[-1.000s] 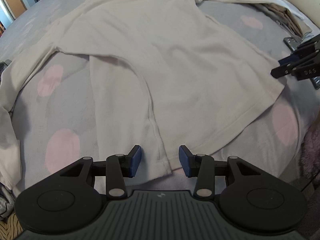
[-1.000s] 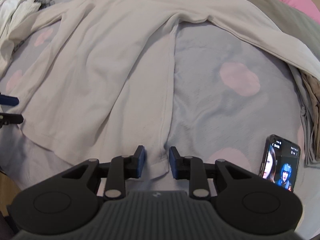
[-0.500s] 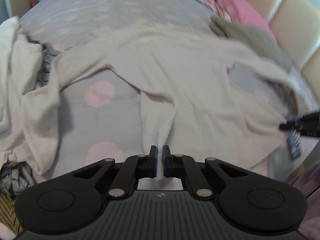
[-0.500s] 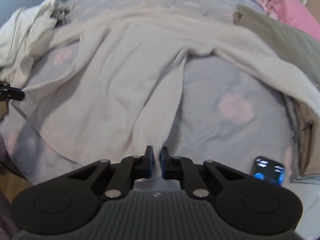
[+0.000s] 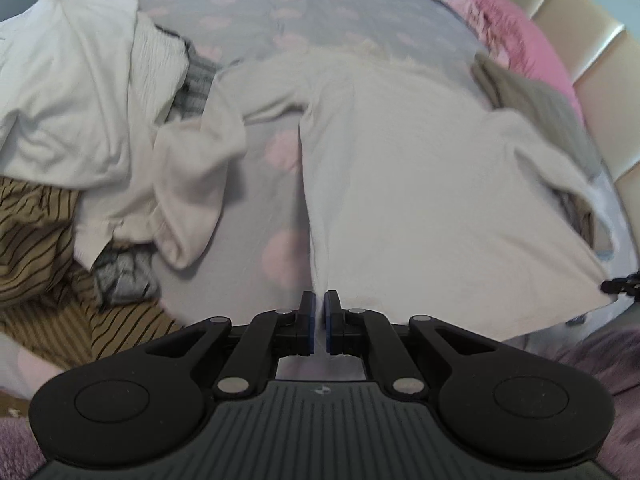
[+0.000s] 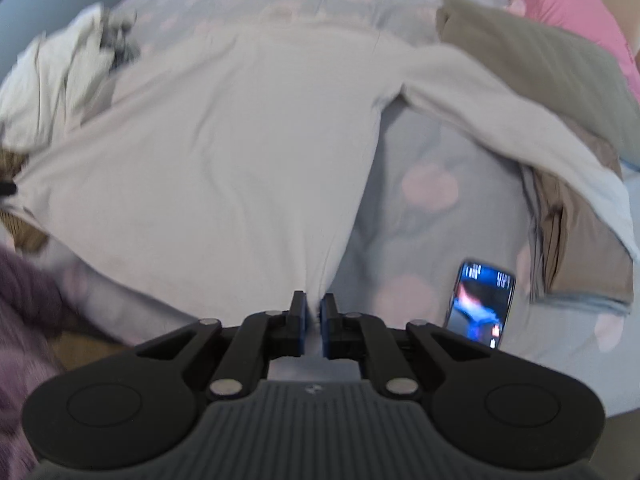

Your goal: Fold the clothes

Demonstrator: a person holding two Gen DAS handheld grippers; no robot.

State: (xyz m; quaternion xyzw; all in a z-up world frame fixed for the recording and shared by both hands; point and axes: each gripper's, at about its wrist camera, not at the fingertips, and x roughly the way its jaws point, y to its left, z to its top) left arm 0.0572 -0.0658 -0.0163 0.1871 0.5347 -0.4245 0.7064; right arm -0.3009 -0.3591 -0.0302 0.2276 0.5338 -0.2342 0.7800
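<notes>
Covering most of both frames, grey bed [image 5: 280, 12] with pink spots. Cream long-sleeved top [image 5: 420, 184] spread across frame centre, hem toward the bottom edge, pulled up off the bed at its two lower corners. White garment pile [image 5: 68, 92] upper left of left wrist view, striped brown cloth [image 5: 32, 236] below it. Folded tan clothes [image 6: 536, 60] and pink pillow [image 6: 576, 8] upper right of right wrist view. Left gripper [image 5: 319, 320] bottom centre, fingers closed on the top's hem corner. Right gripper [image 6: 313, 318] bottom centre, fingers pinching the other hem corner. Phone [image 6: 480, 304], screen lit, lower right on the bed, just beside the right gripper.
</notes>
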